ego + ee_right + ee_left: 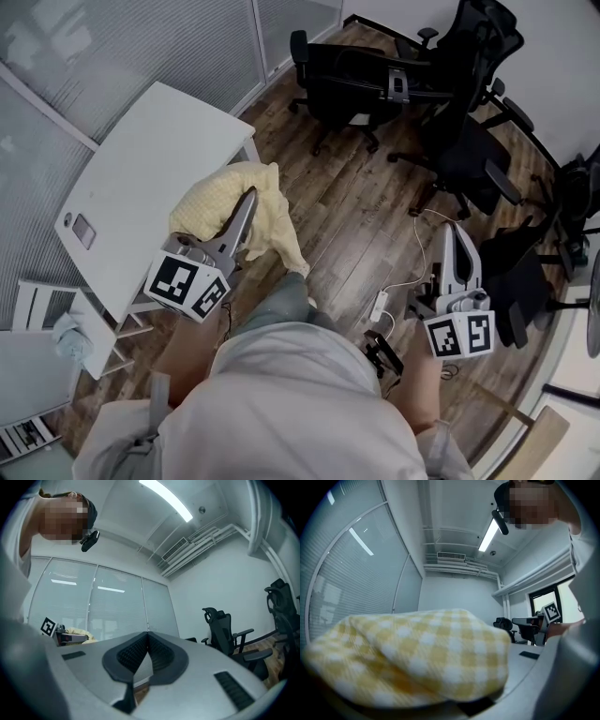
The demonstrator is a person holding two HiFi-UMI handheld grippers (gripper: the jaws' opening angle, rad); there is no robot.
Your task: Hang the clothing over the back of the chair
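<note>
Clothing (208, 204), yellow checked, bunched and pinched in left tool (247, 204); right tool (451, 234) pressed together, empty; office chairs (361, 80) stand beyond.

The clothing (211, 202) sits between the jaws of the left hand-held gripper (248, 202), just right of the worktop (141, 169). The right hand-held gripper (451, 232) is well apart to the right, above a cable (412, 281) on the floor (347, 216). The office chairs (352, 80) stand beyond both.

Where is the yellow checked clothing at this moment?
The yellow checked clothing is left of centre in the head view, bunched in the left hand-held gripper, beside the white table.
</note>
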